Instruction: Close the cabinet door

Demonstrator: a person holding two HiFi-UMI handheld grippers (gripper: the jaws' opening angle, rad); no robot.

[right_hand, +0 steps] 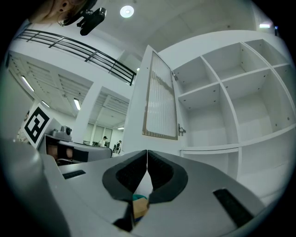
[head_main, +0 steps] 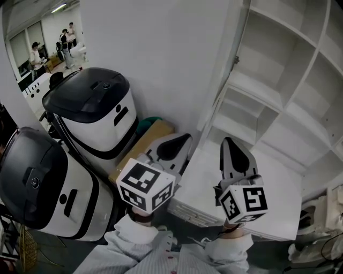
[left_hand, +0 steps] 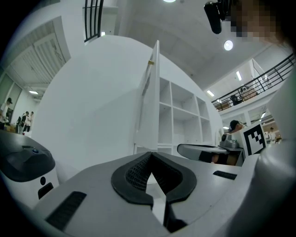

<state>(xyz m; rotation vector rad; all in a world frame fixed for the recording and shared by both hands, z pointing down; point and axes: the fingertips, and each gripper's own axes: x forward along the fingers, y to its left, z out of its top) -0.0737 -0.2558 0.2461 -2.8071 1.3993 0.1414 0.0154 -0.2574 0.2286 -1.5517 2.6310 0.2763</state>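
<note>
White wall (head_main: pixel 161 53), round ceiling lamp (right_hand: pixel 126 11), black balcony railing (right_hand: pixel 69 46), cardboard box (head_main: pixel 144 142)

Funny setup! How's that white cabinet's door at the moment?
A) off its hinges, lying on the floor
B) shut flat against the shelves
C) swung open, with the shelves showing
C: the cabinet door stands swung out on its hinges, and the shelves beside it are in plain view.

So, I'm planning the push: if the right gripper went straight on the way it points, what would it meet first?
Probably the open cabinet door, at its white frame below the ribbed panel; the right gripper lines up with it, though depth is unclear.
</note>
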